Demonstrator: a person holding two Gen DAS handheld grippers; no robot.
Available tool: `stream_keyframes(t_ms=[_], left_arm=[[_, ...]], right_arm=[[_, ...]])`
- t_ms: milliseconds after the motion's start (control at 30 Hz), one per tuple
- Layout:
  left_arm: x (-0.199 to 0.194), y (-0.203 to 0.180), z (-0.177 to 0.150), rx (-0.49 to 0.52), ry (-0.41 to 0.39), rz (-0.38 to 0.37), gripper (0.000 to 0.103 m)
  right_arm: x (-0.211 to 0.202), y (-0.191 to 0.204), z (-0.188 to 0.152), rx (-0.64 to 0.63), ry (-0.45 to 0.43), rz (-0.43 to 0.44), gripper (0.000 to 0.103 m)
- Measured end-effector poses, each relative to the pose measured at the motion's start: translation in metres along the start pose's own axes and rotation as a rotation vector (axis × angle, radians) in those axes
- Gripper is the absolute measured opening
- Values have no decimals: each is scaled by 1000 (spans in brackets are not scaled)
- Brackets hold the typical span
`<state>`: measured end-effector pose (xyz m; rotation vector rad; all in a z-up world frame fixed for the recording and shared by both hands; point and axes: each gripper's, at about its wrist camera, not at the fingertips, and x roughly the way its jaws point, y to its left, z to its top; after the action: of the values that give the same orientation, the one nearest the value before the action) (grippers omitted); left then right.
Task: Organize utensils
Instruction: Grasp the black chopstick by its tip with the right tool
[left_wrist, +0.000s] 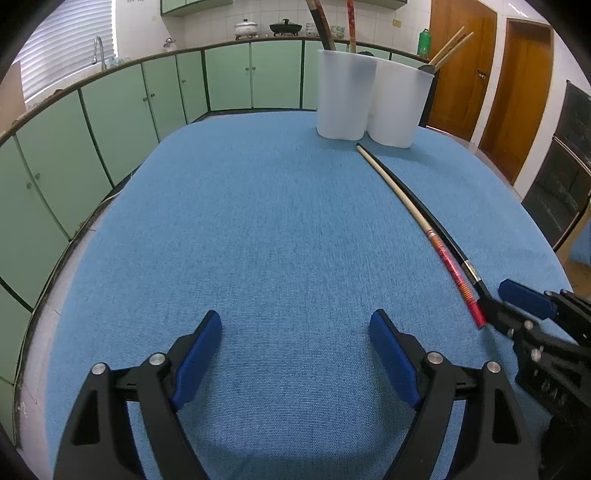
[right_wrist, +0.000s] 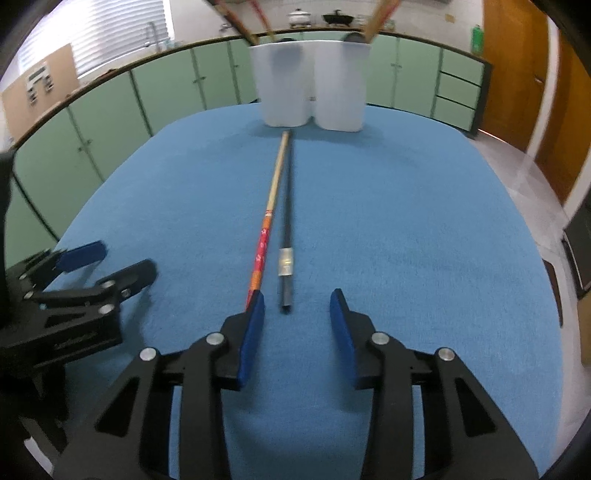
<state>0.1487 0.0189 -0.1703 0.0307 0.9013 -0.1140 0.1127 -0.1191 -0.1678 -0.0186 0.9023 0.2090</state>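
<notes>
Two long chopsticks lie side by side on the blue-covered table (left_wrist: 240, 221): a wooden one with a red patterned end (left_wrist: 406, 206) (right_wrist: 271, 199) and a black one with a silver band (left_wrist: 437, 221) (right_wrist: 288, 206). Their far tips point at two white holders (left_wrist: 343, 96) (right_wrist: 282, 85) that hold other utensils. My right gripper (right_wrist: 297, 295) (left_wrist: 493, 295) is down at their near ends. Its jaws are partly apart with the black chopstick's end between them, untouched; the left pad covers the red end. My left gripper (left_wrist: 295, 317) (right_wrist: 127, 258) hovers open and empty over the cloth to the left.
The second white holder (left_wrist: 399, 103) (right_wrist: 341, 85) stands against the first at the table's far edge. Green cabinets (left_wrist: 110, 110) run behind and to the left, wooden doors (left_wrist: 517, 92) at the right. The cloth left of the chopsticks carries nothing.
</notes>
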Motion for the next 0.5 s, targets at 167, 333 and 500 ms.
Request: stream_keyframes(t_ms=[167, 333, 500], left_arm=[[0, 1, 0, -8, -3, -9, 81], [1, -1, 0, 0, 0, -1, 82], [2, -1, 0, -1, 0, 1, 82]], right_arm=[[-3, -5, -1, 22, -2, 15, 34], [-2, -7, 0, 27, -2, 8, 35], [1, -4, 1, 14, 0, 1, 23]])
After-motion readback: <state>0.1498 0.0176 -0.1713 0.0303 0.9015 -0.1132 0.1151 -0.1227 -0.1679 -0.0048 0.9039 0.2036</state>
